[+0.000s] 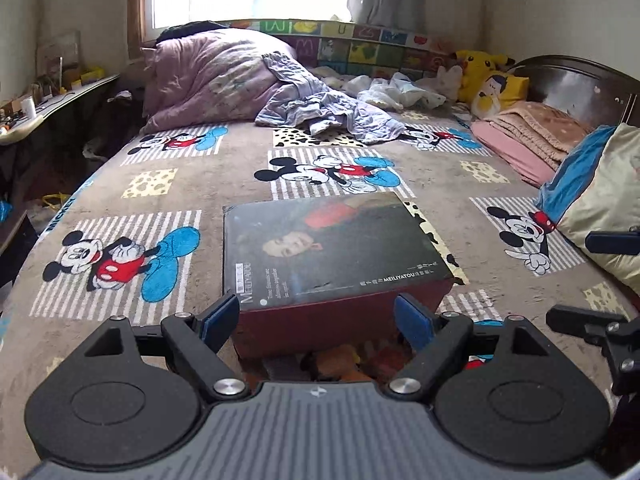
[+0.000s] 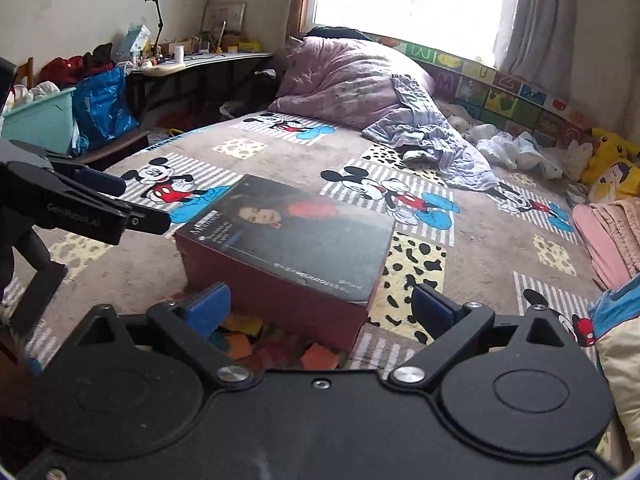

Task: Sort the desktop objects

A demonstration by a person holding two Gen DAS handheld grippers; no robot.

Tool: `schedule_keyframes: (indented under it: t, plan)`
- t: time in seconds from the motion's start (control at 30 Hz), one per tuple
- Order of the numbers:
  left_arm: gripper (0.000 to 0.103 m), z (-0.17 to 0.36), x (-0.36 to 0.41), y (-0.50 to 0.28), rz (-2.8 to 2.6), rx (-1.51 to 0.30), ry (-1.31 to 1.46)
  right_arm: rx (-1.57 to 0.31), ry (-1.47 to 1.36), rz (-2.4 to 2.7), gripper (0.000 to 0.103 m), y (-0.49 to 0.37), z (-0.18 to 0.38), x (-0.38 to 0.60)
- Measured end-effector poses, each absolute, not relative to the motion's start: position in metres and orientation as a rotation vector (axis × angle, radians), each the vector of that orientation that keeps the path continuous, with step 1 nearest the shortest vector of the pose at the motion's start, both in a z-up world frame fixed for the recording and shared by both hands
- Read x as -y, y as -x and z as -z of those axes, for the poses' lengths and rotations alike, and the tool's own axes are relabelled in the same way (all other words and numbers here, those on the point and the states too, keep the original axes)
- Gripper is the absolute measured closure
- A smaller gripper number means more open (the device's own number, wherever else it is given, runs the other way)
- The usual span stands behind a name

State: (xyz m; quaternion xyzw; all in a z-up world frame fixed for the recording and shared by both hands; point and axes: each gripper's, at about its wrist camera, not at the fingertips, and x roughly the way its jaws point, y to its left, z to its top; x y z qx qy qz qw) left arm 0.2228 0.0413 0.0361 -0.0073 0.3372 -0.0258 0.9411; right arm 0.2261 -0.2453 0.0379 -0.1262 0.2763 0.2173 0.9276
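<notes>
A dark red box (image 1: 332, 252) with a printed photo lid lies on the Mickey Mouse bedspread (image 1: 120, 184); it also shows in the right wrist view (image 2: 288, 248). Several small coloured blocks (image 1: 344, 360) lie just in front of it, orange and yellow ones in the right wrist view (image 2: 256, 340). My left gripper (image 1: 318, 318) is open and empty, its blue pads (image 1: 220, 314) flanking the box's near face. My right gripper (image 2: 320, 308) is open and empty above the blocks. The left gripper appears at the left of the right wrist view (image 2: 108, 204).
A bundled purple quilt (image 1: 208, 76) and crumpled clothes (image 1: 320, 108) lie at the far end. Plush toys (image 1: 484, 80), a pink folded blanket (image 1: 528, 136) and a pillow (image 1: 604, 200) line the right. A cluttered desk (image 2: 200, 60) and blue bag (image 2: 102, 106) stand left.
</notes>
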Motion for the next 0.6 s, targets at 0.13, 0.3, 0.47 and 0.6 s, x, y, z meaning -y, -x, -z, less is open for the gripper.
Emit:
schedule_keyframes:
  t: [0.13, 0.3, 0.47, 0.6]
  plan:
    - [0.019, -0.041, -0.035, -0.205, 0.035, -0.674, 0.003, -0.581, 0.233, -0.456, 0.005, -0.213, -0.039, 0.249]
    - [0.018, -0.046, -0.02, -0.175, 0.012, -0.641, -0.059, -0.603, 0.169, -0.452, 0.005, -0.197, -0.041, 0.259]
    - [0.019, -0.048, 0.001, -0.136, 0.02, -0.601, -0.118, -0.605, 0.124, -0.435, 0.005, -0.179, -0.042, 0.267]
    - [0.019, -0.044, 0.011, -0.105, 0.037, -0.59, -0.118, -0.586, 0.107, -0.434, 0.005, -0.164, -0.046, 0.27]
